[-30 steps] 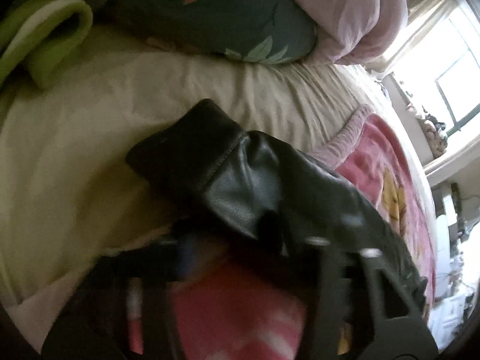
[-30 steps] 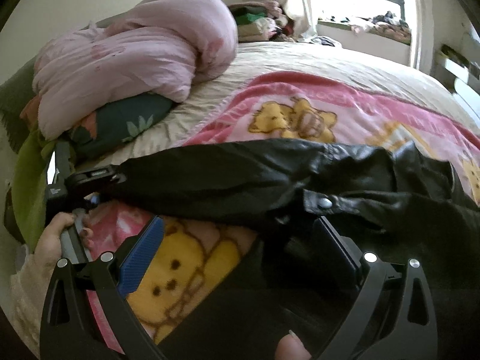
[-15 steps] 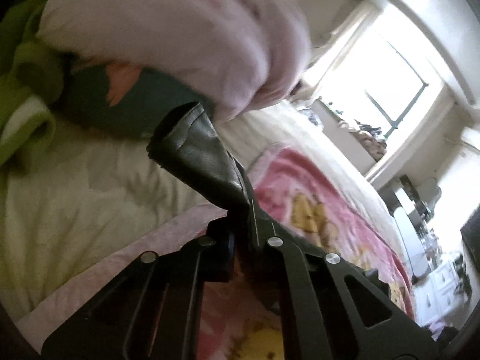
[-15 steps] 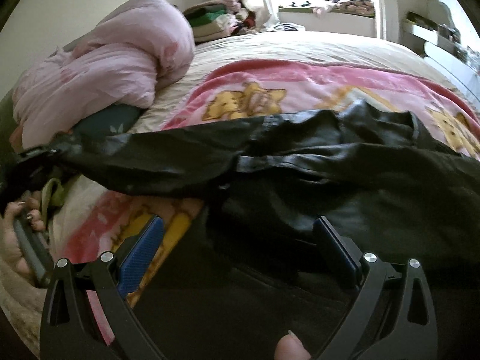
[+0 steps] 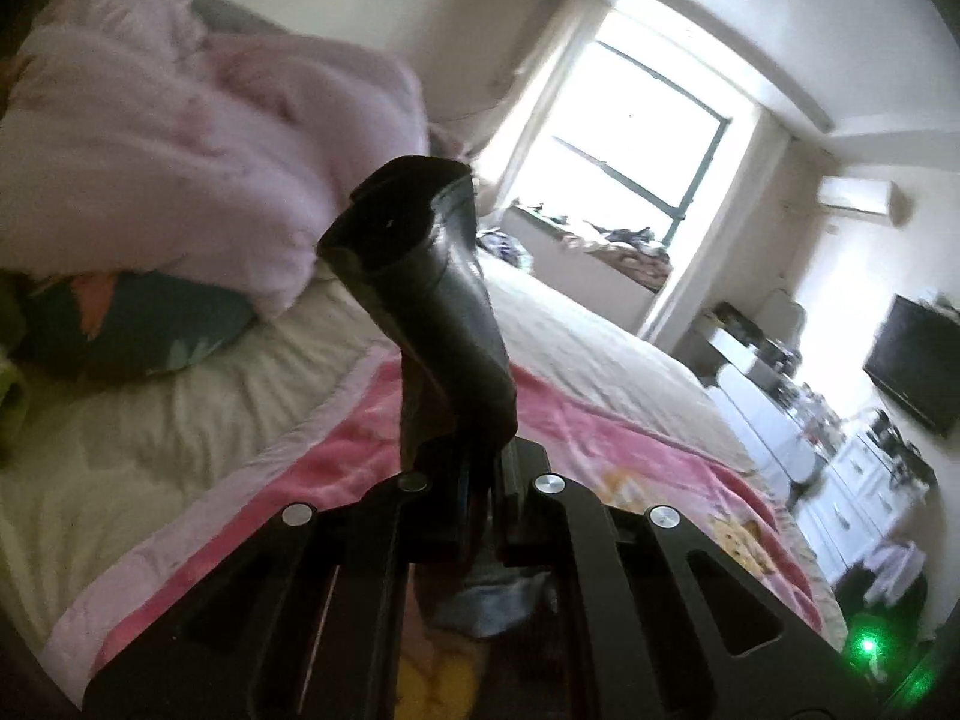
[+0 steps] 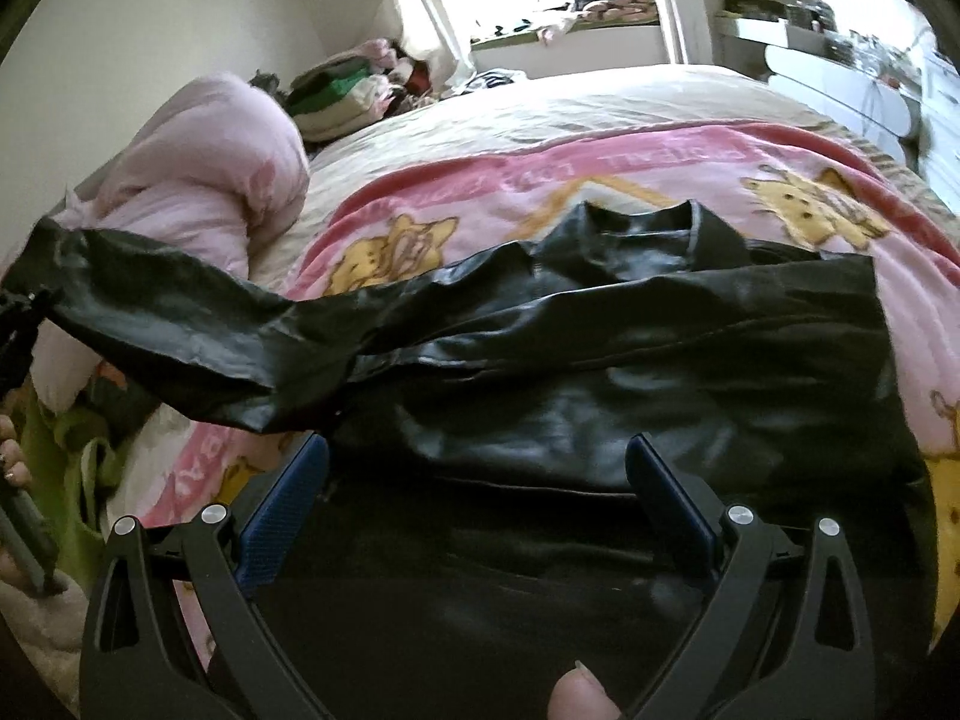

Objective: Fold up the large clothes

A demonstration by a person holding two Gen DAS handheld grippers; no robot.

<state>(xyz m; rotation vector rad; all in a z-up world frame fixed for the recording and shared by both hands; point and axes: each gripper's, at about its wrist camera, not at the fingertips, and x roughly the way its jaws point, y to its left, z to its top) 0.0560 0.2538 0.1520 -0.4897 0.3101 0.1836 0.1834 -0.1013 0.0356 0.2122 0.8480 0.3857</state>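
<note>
Bed [image 6: 630,102]: cream sheet, with a pink cartoon blanket [image 6: 480,204] spread over the near half. A bundled pale pink duvet [image 6: 228,180] sits toward the headboard side.

Black leather-look jacket [image 6: 600,372]: body lies flat on the blanket, collar away from me, right sleeve already crossed over the chest. Left sleeve [image 6: 180,330] is lifted clear of the bed and stretched out to the side.

Left gripper [image 5: 480,480]: fingers fully closed, pinching the cuff end of that sleeve [image 5: 432,300]; the cuff stands up stiffly above them, mouth open.

Right gripper [image 6: 477,480]: fingers spread wide, nothing between them, hovering over the jacket's lower body; blue pads not pressing on the material as far as I can tell.

Handling judgement: material looks thick, smooth and somewhat stiff. It holds creases and its own shape rather than draping. Probably heavier than ordinary cloth and slippery against the pads, so a shallow pinch may slide off. Best holds look like seamed edges: cuff, hem, collar. The sleeve should lay across the chest cleanly if carried by the cuff; folds may spring back and need pressing down.
</note>
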